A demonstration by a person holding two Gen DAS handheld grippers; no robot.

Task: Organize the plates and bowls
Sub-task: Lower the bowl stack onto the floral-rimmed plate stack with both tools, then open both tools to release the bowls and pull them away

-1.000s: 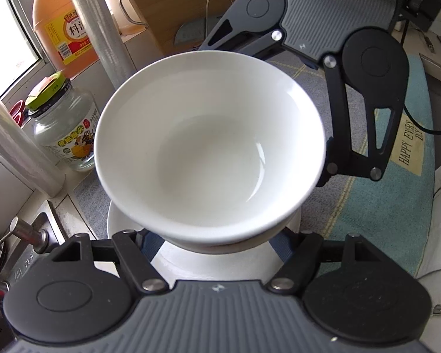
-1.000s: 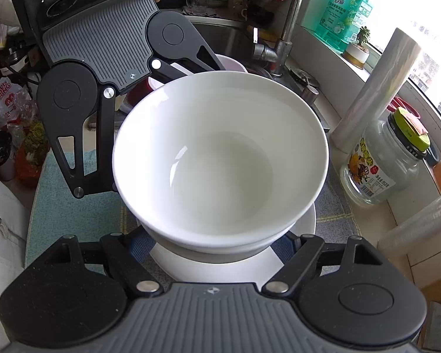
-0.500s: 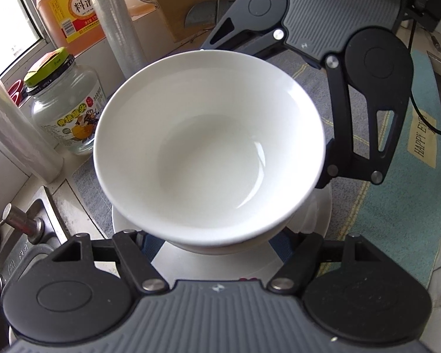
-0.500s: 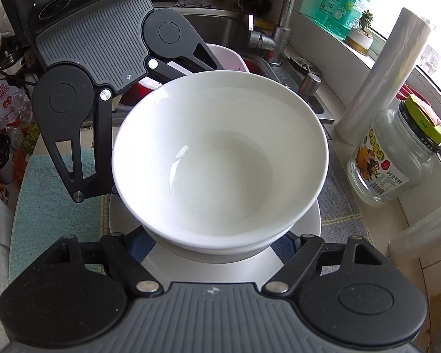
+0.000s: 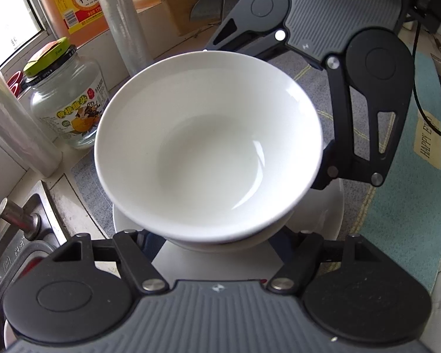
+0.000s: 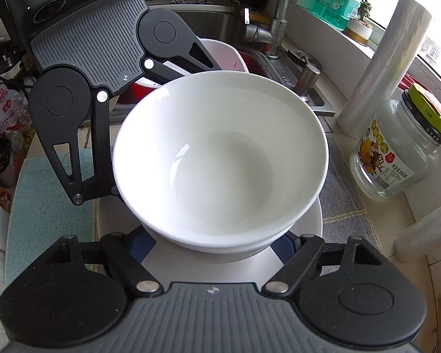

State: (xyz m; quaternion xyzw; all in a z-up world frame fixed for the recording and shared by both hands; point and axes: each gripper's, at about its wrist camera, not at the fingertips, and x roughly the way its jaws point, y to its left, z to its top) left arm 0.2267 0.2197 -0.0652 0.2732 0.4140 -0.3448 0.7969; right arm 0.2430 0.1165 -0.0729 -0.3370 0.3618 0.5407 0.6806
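Over by the window stands a glass jar (image 5: 66,103) with a green lid, beside a roll of film (image 5: 123,20). The white bowl (image 5: 208,147) sits mouth-up in the middle, round with no long axis, plain and glossy, empty. Beneath it lies a white plate (image 5: 323,211) on a grey mat (image 5: 314,88) on the worktop; whether the bowl's foot touches the plate is hidden. The left claw (image 5: 217,235) reaches under the near rim, its fingertips covered by the bowl, so I cannot tell its grip. Opposite, the right claw (image 6: 217,241) does likewise, spread wide, tips also hidden.
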